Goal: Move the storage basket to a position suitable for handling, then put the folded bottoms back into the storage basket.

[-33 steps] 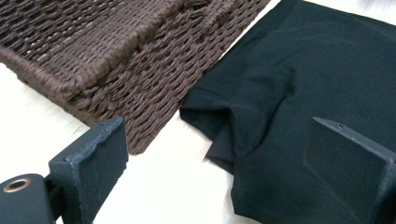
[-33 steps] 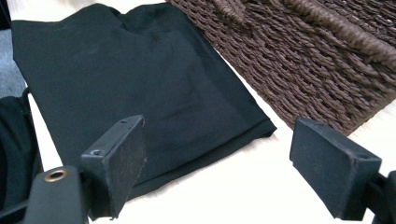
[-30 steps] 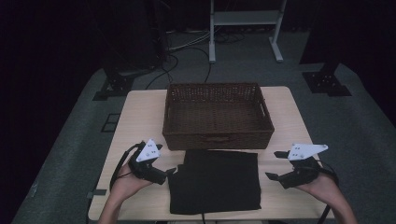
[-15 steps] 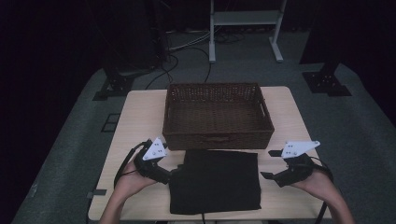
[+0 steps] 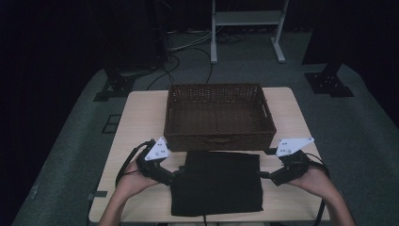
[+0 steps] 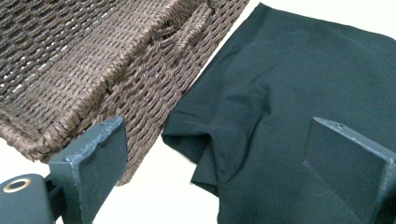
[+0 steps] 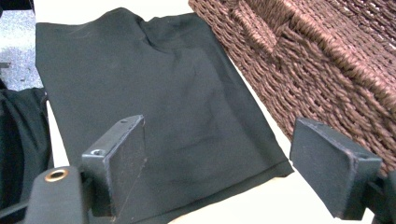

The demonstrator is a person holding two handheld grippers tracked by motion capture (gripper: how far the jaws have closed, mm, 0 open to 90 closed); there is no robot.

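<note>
A black folded cloth (image 5: 219, 183) lies flat on the near part of the table, just in front of a brown wicker basket (image 5: 219, 136). My left gripper (image 5: 176, 173) sits at the cloth's left edge, jaws open. In the left gripper view, the cloth's rumpled near corner (image 6: 219, 154) lies between the open jaws and the basket (image 6: 93, 60) fills the upper left. My right gripper (image 5: 262, 175) is at the cloth's right edge, also open. In the right gripper view, the cloth (image 7: 154, 88) spreads between the jaws of the gripper (image 7: 224, 158), with the basket wall (image 7: 327, 56) close at the right.
The light wooden table (image 5: 141, 117) has bare strips left and right of the basket. The basket looks empty. On the dark floor behind stand a white frame (image 5: 244, 28), cables and black stand bases (image 5: 329, 82).
Both grippers have moved inward toward the cloth, the left one to its left edge and the right one to its right edge. The cloth and basket have not moved.
</note>
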